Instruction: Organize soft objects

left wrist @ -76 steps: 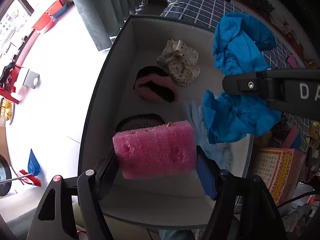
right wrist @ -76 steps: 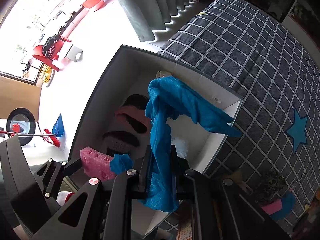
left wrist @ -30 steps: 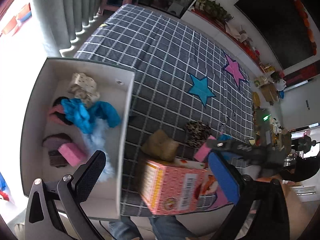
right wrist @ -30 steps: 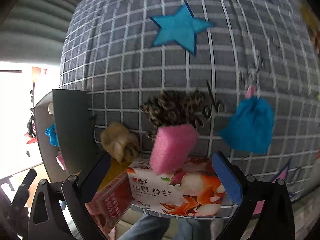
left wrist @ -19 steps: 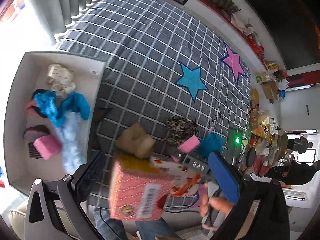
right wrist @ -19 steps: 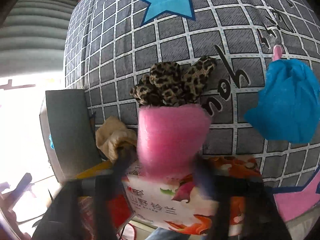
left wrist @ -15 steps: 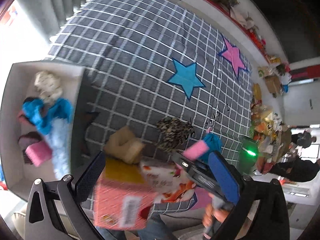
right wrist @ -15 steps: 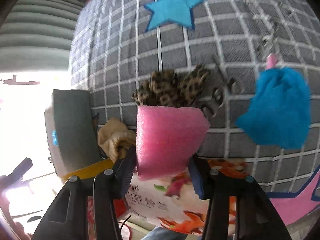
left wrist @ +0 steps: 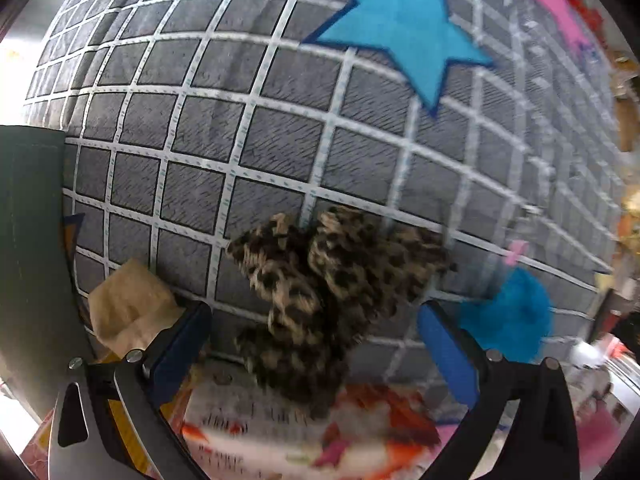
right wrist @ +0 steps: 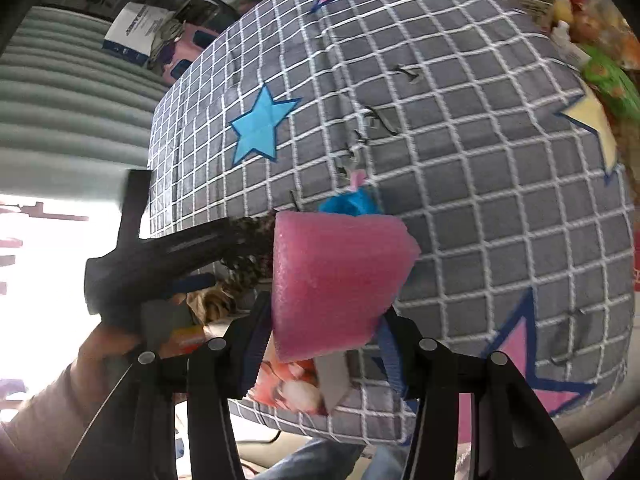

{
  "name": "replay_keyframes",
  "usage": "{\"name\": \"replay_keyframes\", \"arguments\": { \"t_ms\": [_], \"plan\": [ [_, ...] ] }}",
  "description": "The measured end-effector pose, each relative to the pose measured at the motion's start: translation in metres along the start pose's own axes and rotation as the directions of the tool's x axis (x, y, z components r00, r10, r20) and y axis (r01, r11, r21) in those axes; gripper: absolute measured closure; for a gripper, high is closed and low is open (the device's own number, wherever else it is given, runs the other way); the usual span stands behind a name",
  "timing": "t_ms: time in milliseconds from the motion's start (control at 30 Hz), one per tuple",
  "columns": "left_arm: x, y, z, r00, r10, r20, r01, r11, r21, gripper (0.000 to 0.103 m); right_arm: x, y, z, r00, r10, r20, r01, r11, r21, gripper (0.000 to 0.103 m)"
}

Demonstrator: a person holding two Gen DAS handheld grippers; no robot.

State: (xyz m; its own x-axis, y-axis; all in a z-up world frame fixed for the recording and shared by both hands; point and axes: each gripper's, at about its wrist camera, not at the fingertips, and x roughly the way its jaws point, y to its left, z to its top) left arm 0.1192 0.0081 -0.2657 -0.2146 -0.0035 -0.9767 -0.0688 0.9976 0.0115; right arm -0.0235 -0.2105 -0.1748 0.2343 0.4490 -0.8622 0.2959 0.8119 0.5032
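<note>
Two tongs: both in view, one loaded, one empty.
Right tongs (right wrist: 320,340): clamped on pink foam block (right wrist: 336,280), jaws just closed in on it; block sticks out past the tips above the bed (right wrist: 480,140).
Left tongs (left wrist: 314,340): wide apart, empty, pointing down at leopard-print soft item (left wrist: 320,280), which sits between the fingers, no contact seen.
Other soft things: blue fluffy item (left wrist: 508,316) at 3 o'clock of leopard piece; tan cloth (left wrist: 128,304) at 9 o'clock, beside dark bin wall (left wrist: 32,240).
Box: printed carton (left wrist: 304,432) at 6 o'clock, blurred.
Risk: left tongs may pinch bedcover or carton with the leopard piece; shallow bite lets fluffy fabric slip.
Risk 2: foam squeezed off-centre, could pop out in transit.
</note>
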Motion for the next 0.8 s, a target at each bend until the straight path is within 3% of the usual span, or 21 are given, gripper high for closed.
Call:
{"name": "replay_keyframes", "arguments": {
  "t_ms": [100, 200, 233, 267, 300, 367, 567, 800],
  "plan": [
    [0.012, -0.006, 0.002, 0.999, 0.035, -0.026, -0.035, 0.999, 0.025, 0.011, -0.006, -0.005, -0.007, 1.0, 0.005, 0.006, -0.005, 1.0, 0.012, 0.052],
    [0.014, -0.009, 0.0, 0.999, 0.016, -0.038, -0.015, 1.0, 0.023, 0.021, -0.013, -0.006, -0.01, 1.0, 0.004, 0.016, -0.004, 1.0, 0.01, 0.052],
    [0.01, -0.012, -0.002, 0.999, 0.021, -0.028, -0.02, 0.999, 0.044, 0.034, -0.016, -0.005, -0.01, 1.0, 0.004, 0.023, -0.004, 1.0, 0.007, 0.052],
    [0.008, -0.02, -0.001, 1.0, 0.026, -0.015, -0.025, 0.998, 0.064, 0.063, -0.018, -0.004, -0.01, 1.0, 0.003, 0.029, -0.003, 1.0, 0.003, 0.052],
    [0.003, -0.026, -0.003, 0.999, 0.035, 0.007, -0.035, 0.994, 0.1, 0.074, -0.018, -0.002, -0.009, 0.999, 0.003, 0.032, -0.003, 1.0, 0.002, 0.052],
    [-0.009, -0.031, -0.007, 0.998, 0.037, 0.044, -0.043, 0.99, 0.136, 0.076, -0.021, -0.002, -0.009, 0.999, 0.003, 0.041, -0.003, 1.0, 0.004, 0.052],
    [-0.059, -0.031, -0.036, 0.987, -0.078, 0.143, 0.048, 0.978, 0.203, 0.077, -0.027, 0.001, -0.012, 0.998, -0.021, 0.055, 0.021, 1.0, 0.006, 0.052],
    [-0.116, -0.025, -0.081, 0.954, -0.204, 0.218, 0.116, 0.926, 0.358, 0.077, -0.025, 0.016, -0.018, 0.997, -0.061, 0.054, 0.062, 0.998, -0.015, 0.052]
  ]
}}
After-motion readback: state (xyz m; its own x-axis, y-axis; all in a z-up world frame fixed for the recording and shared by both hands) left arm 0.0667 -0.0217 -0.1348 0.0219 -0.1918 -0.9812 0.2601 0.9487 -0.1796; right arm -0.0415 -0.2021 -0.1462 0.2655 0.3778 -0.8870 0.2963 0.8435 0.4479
